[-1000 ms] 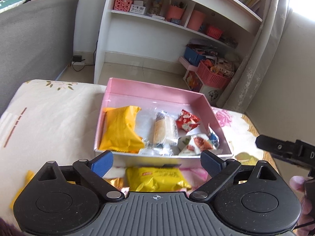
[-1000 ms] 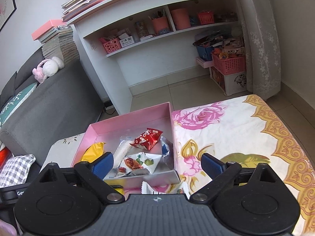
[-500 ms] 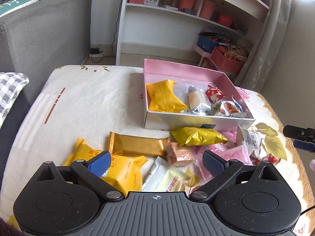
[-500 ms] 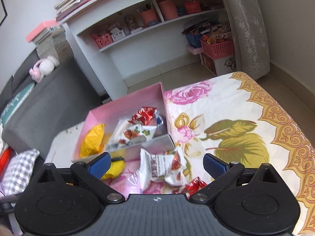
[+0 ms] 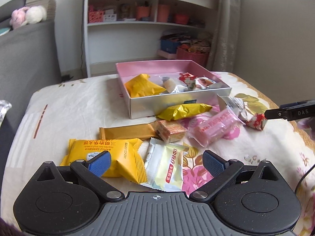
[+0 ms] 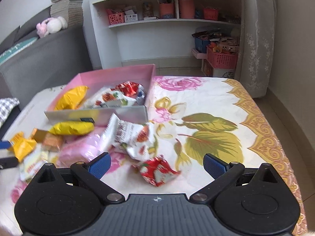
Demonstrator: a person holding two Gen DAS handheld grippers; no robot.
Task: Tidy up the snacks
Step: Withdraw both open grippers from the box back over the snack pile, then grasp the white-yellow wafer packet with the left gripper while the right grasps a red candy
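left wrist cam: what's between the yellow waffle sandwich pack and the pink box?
In the left wrist view, a long golden-brown bar wrapper lies between the yellow waffle sandwich pack and the pink box; beyond it, bare tablecloth.

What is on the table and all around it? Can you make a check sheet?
Surface: floral tablecloth, rumpled.
Job's things: pink box holds several snacks; loose snacks lie in front of it, among them a yellow waffle pack, a pink wafer pack and a red candy.
Clutter: nothing seen.
Grippers: left gripper open; right gripper open; both empty.
Cables: black cable at right edge.
Surroundings: white shelf, grey sofa, curtain.
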